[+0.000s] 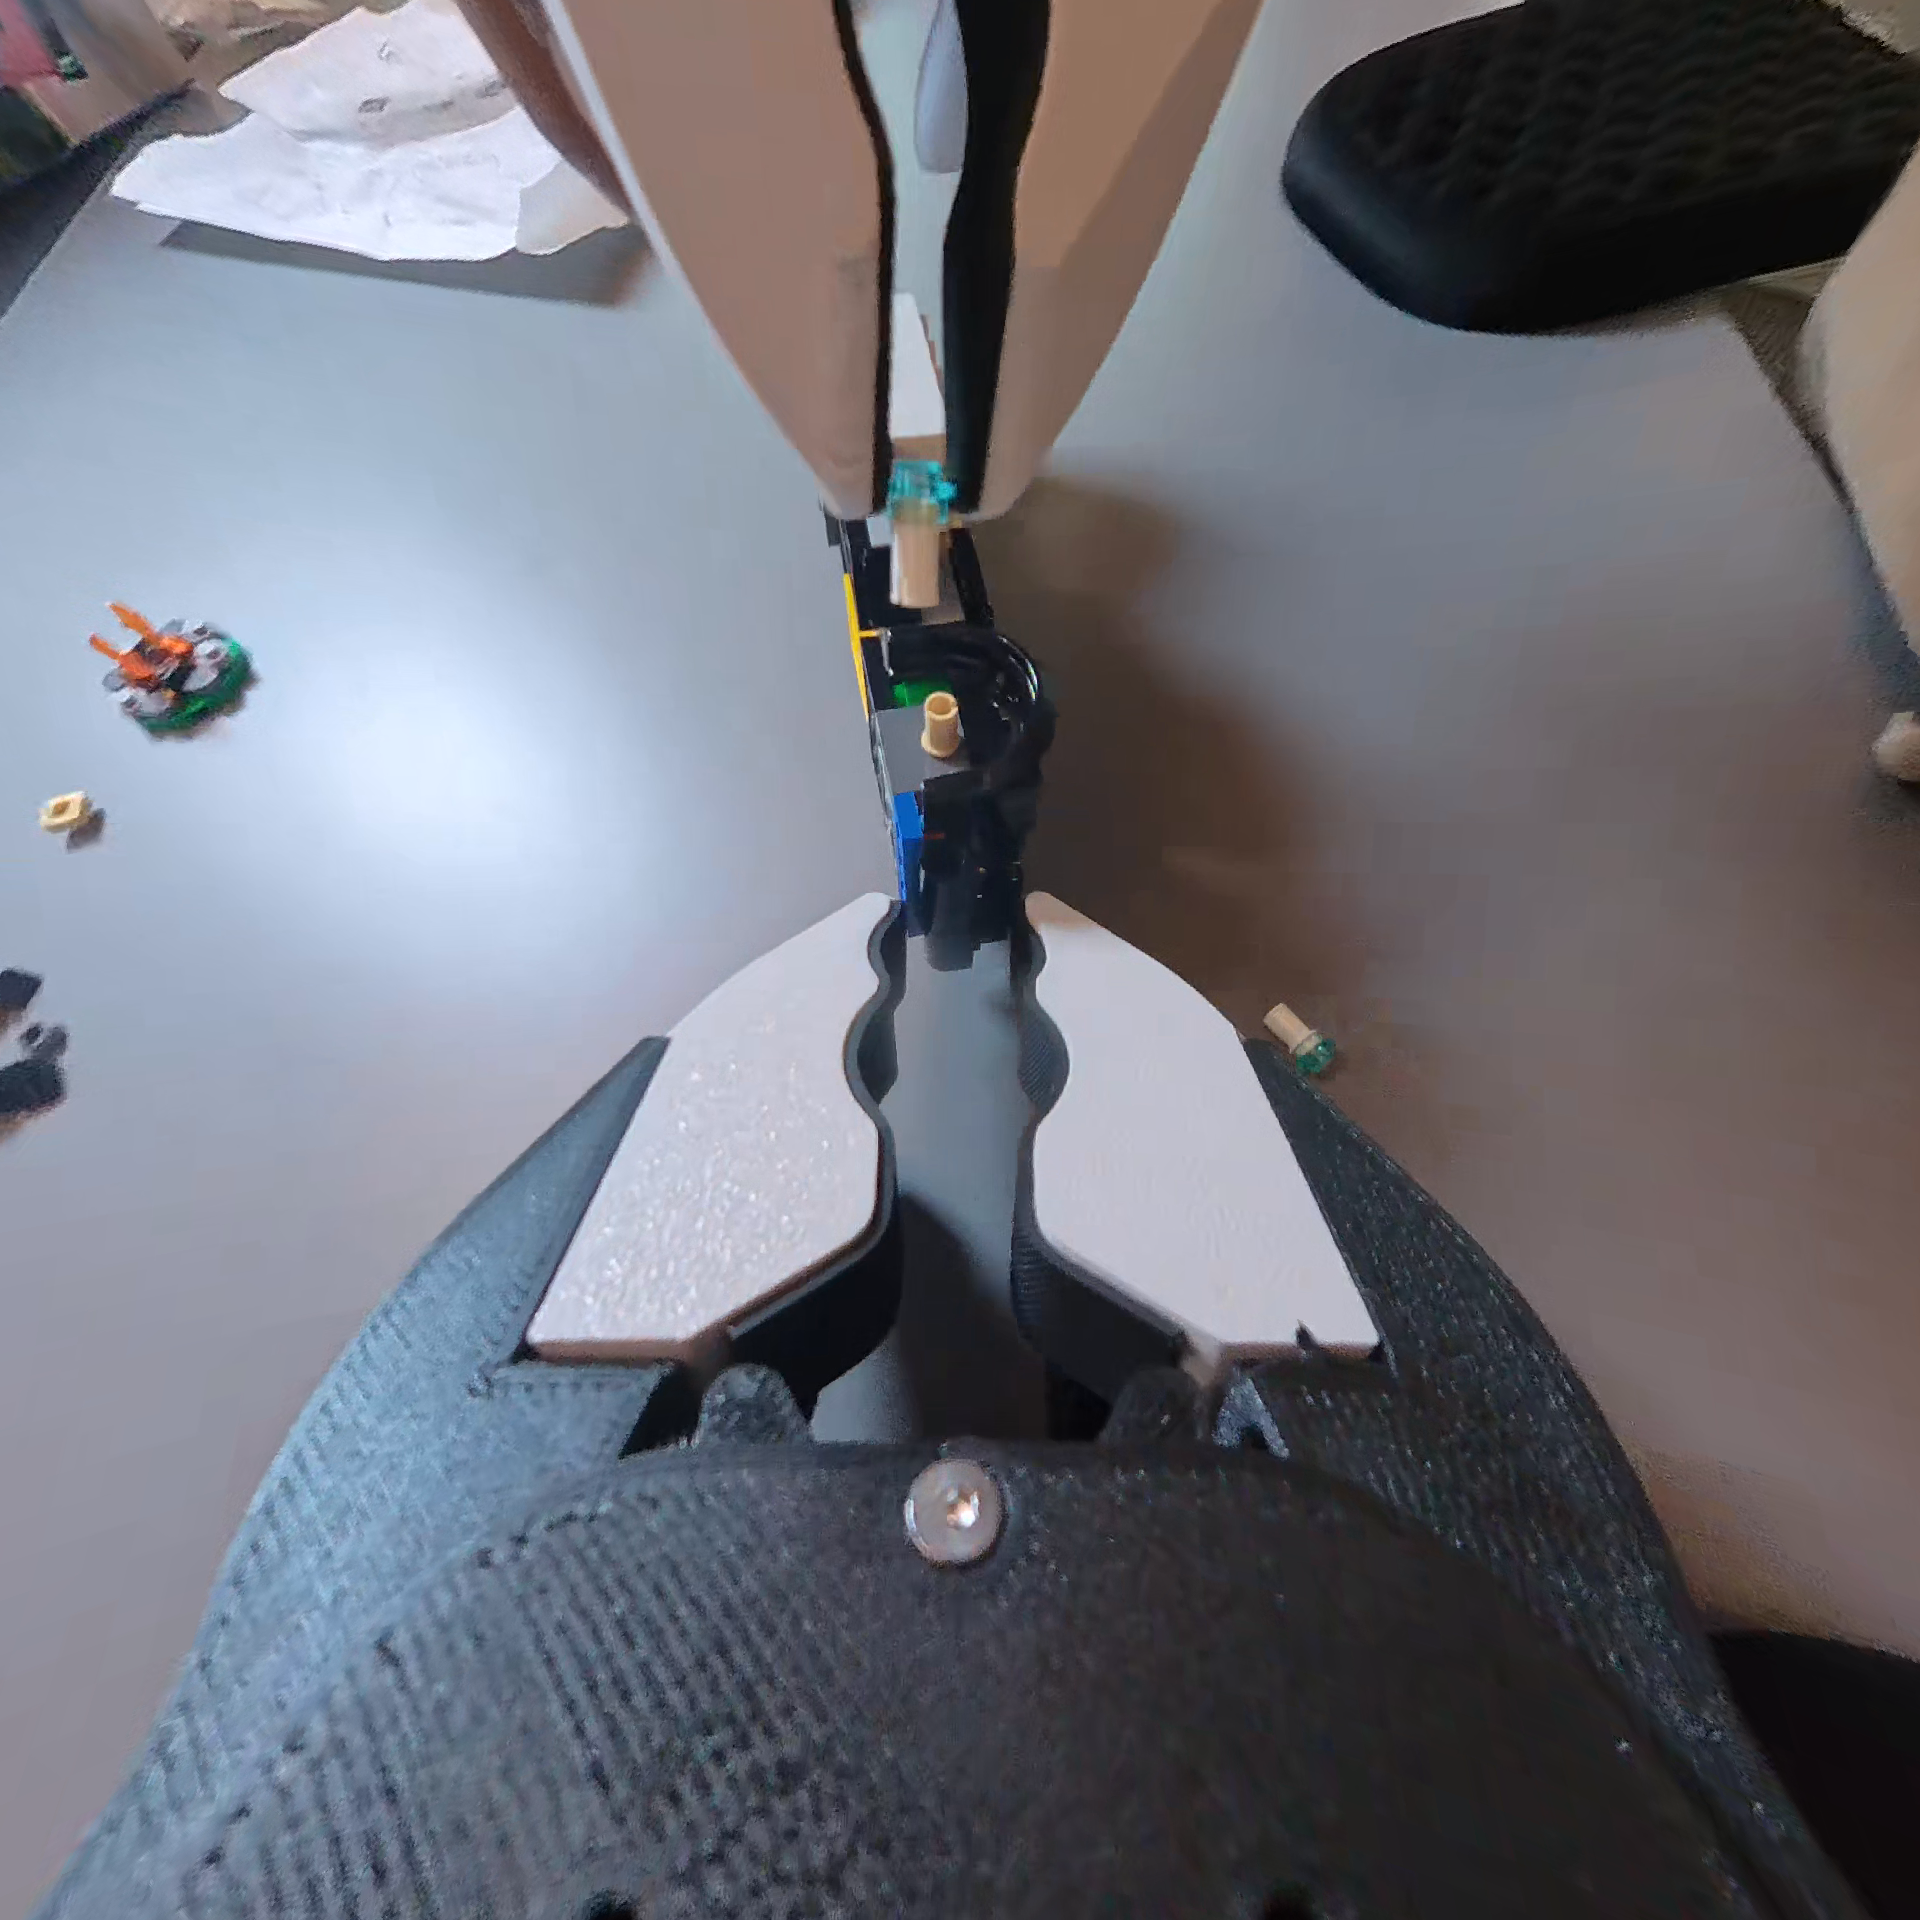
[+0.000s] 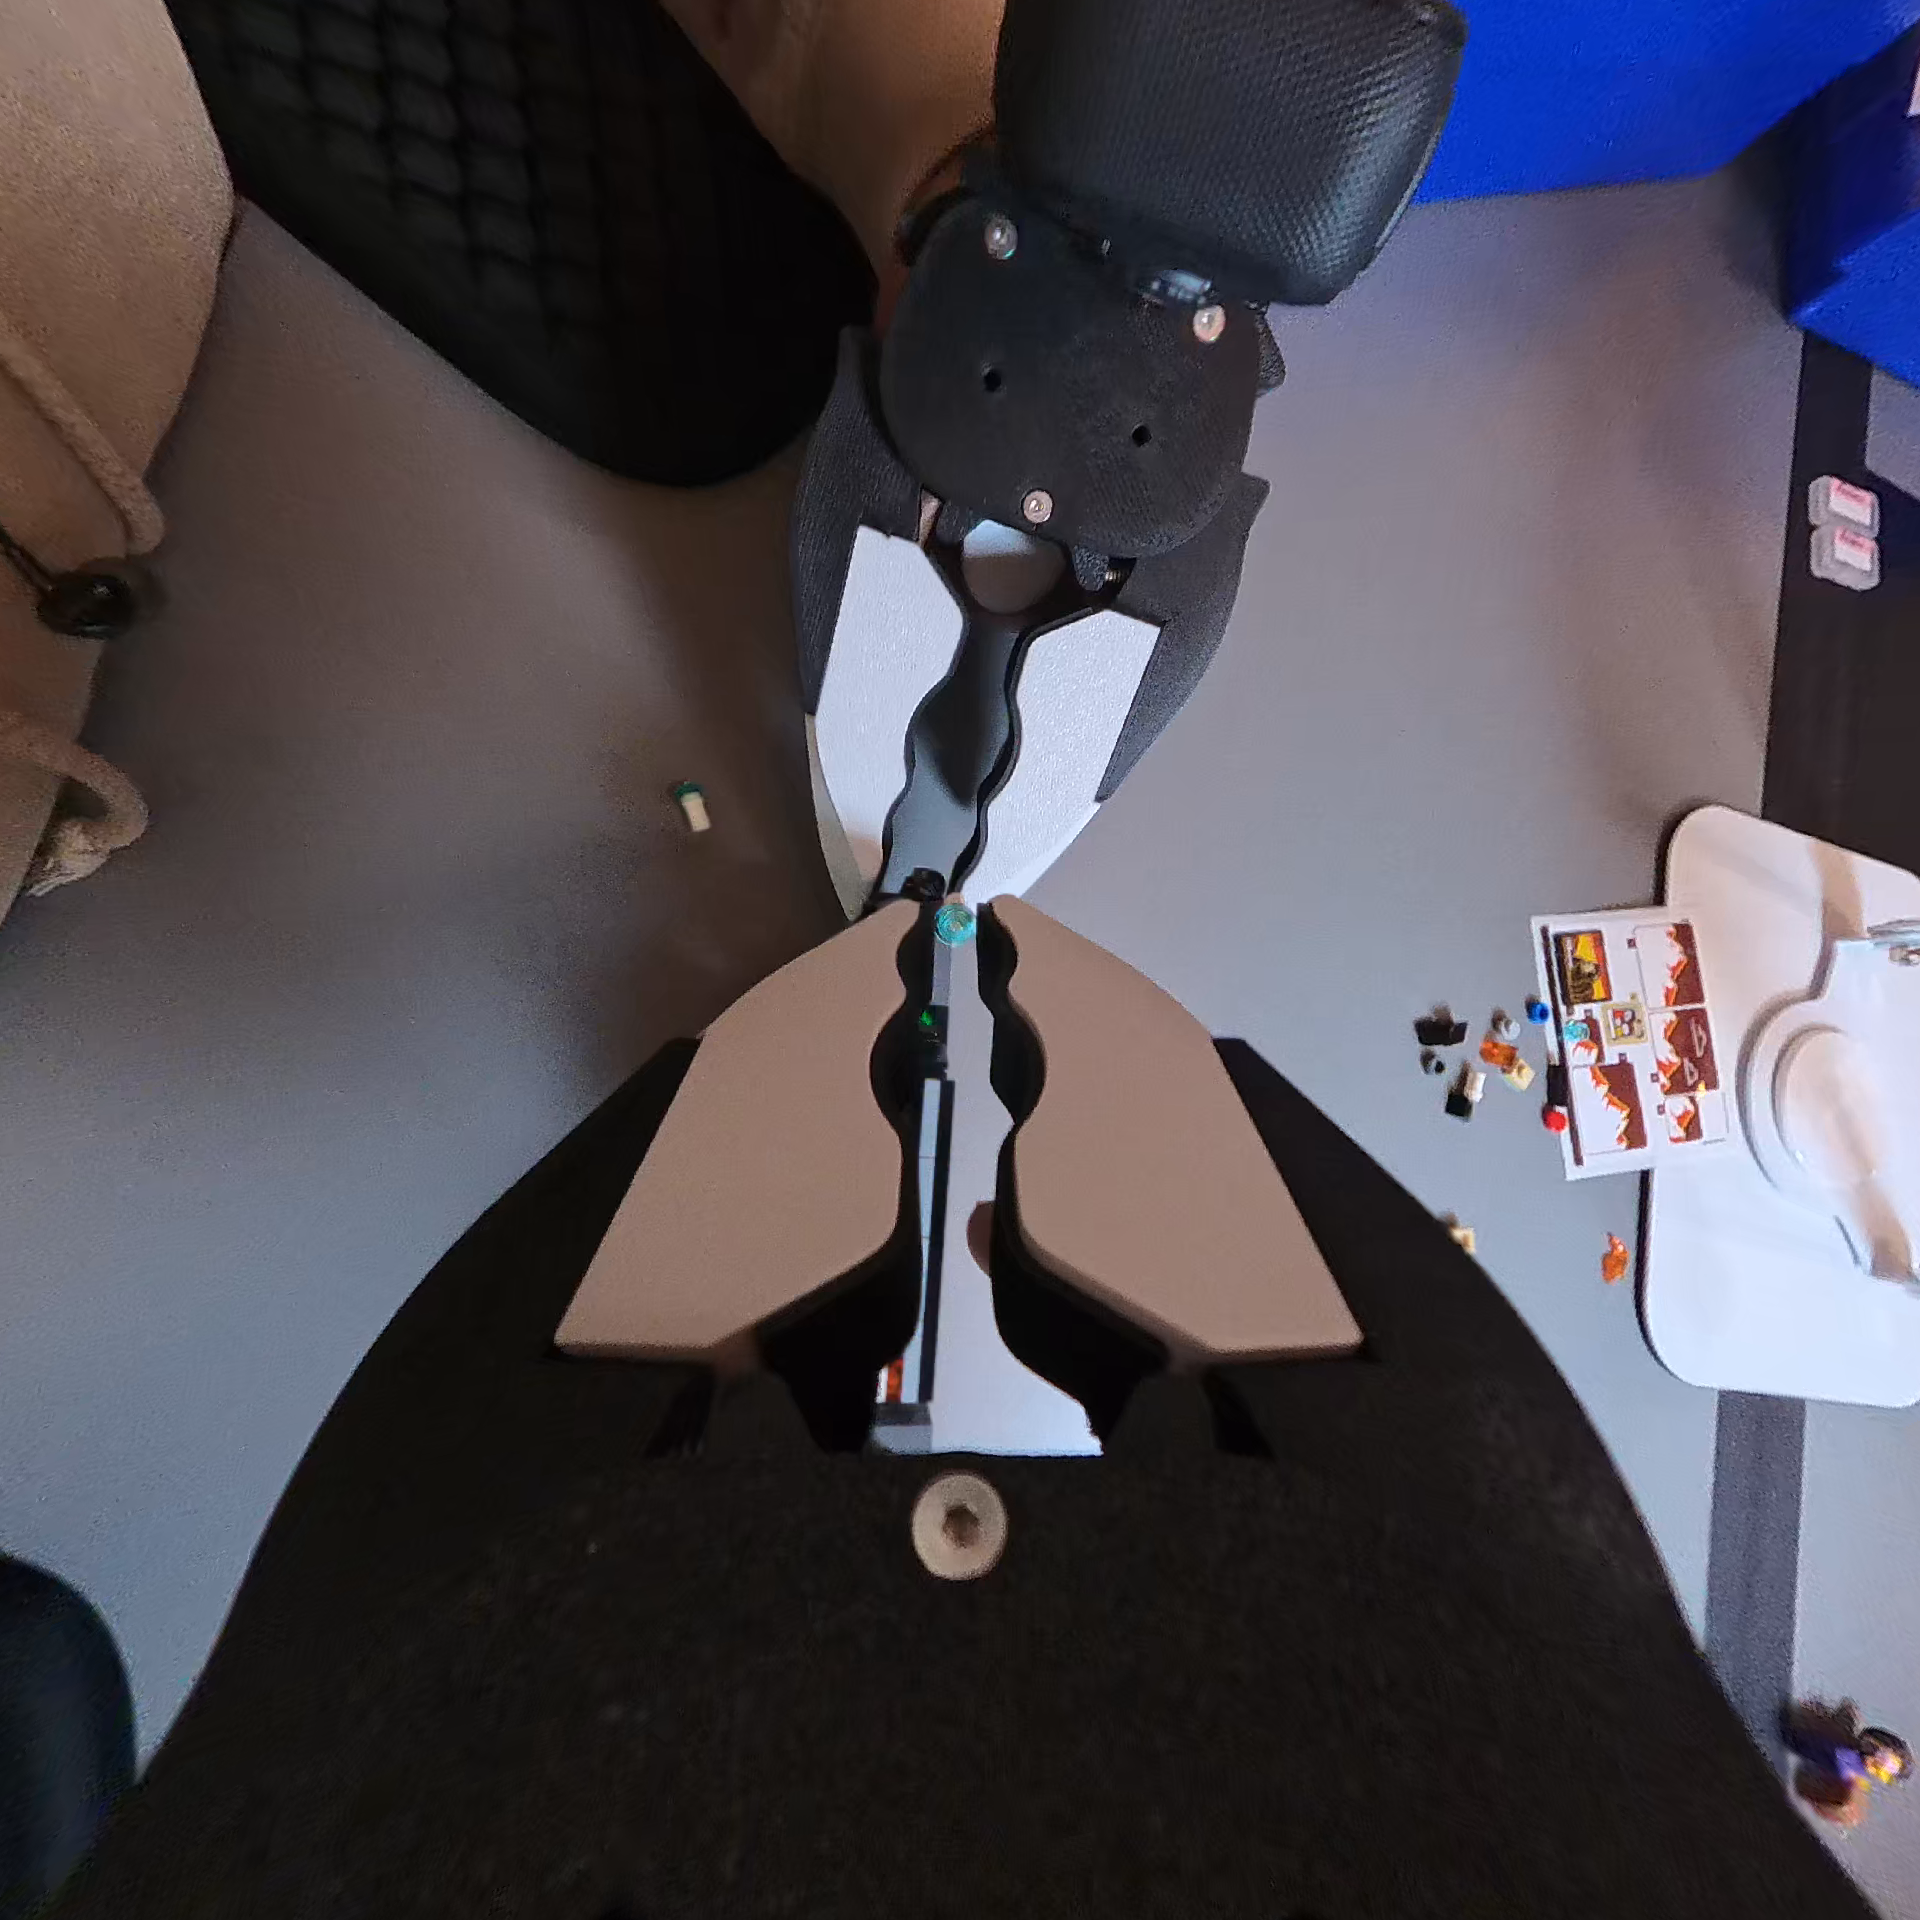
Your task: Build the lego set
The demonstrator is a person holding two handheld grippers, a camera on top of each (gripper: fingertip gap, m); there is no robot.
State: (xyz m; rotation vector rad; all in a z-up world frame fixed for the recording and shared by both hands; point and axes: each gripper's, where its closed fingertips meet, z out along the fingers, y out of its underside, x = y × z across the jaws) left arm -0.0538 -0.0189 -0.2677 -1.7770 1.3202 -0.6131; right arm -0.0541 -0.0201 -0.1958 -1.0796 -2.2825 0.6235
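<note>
In the left wrist view my left gripper (image 1: 966,914) is shut on the near end of a narrow toy-brick model (image 1: 914,758) of black, blue, grey, yellow and green parts. A tan peg (image 1: 940,719) stands on the model. My right gripper (image 1: 920,499) comes in from the top, shut on a tan peg with a clear teal cap (image 1: 920,494), and holds it just over the model's far end. In the right wrist view the teal cap (image 2: 954,923) sits between my right gripper's (image 2: 951,920) tips. The model (image 2: 935,1143) runs below them. The left gripper (image 2: 925,883) faces it.
A loose teal-capped peg (image 1: 1299,1039) lies on the grey table (image 1: 468,520), right of the left gripper. A small orange and green build (image 1: 177,675), a tan piece (image 1: 68,812) and black pieces (image 1: 26,1049) lie left. An instruction sheet (image 2: 1631,1049), loose bricks (image 2: 1486,1060) and a white tray (image 2: 1766,1330) lie to the right. The tips of one gripper are about 7 centimeters away from the tips of the other.
</note>
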